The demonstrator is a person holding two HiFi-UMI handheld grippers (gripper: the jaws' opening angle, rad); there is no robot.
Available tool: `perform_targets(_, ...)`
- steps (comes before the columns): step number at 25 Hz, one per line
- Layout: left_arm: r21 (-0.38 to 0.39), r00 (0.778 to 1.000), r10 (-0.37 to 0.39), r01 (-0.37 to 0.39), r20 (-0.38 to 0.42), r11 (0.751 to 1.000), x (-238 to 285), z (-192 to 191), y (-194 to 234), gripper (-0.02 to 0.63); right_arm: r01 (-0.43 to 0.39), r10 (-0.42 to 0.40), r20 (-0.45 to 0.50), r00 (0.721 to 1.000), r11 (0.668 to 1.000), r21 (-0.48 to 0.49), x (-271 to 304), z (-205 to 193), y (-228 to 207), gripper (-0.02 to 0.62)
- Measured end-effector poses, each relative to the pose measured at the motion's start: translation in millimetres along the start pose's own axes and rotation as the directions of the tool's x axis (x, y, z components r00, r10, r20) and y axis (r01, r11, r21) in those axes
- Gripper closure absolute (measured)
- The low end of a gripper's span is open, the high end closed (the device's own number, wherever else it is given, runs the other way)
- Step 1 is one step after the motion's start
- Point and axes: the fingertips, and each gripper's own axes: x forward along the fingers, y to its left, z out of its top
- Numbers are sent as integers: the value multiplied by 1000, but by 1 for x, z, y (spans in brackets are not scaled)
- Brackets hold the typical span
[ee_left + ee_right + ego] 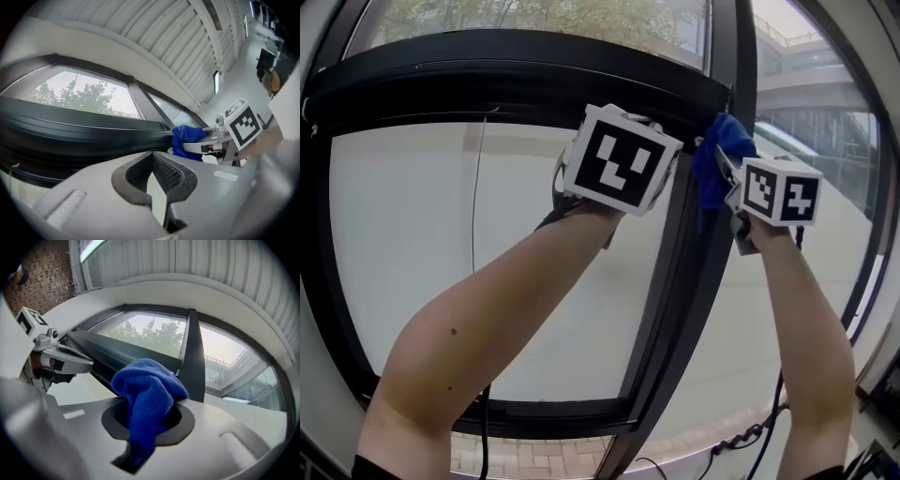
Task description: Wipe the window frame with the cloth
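The blue cloth (715, 167), upper right of centre in the head view, sits at the dark window frame (516, 70) where the top rail meets the upright. It is clamped in the right hand-held gripper (146, 420). The left hand-held gripper (157, 185), just to its left, has its jaws together on nothing. Only the gripper views show the ribbed ceiling (154, 42). Trees (159, 336) stand beyond the glass.

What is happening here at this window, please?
A person holds one tool in each hand, both raised to the dark window frame. The right tool is shut on a blue cloth and holds it at the upper part of the frame, where the top bar meets the upright bar. The left tool is shut with nothing in it and is held up beside the right one, near the top bar.
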Motion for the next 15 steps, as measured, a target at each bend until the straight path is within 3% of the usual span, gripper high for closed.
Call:
perform_targets(8, -17, 999, 8, -9, -40, 1000, 15, -27, -11, 614, -55, 51, 82, 995, 997, 54, 9, -10, -2, 532)
perform_targets(12, 11, 999, 31, -31, -18, 999, 15, -34, -18, 614, -55, 50, 84, 995, 997, 58, 10, -13, 1, 534)
perform_targets(15, -12, 1000, 14, -15, -23, 1000, 18, -39, -23, 614, -68, 63, 80, 995, 996, 55, 9, -12, 0, 534)
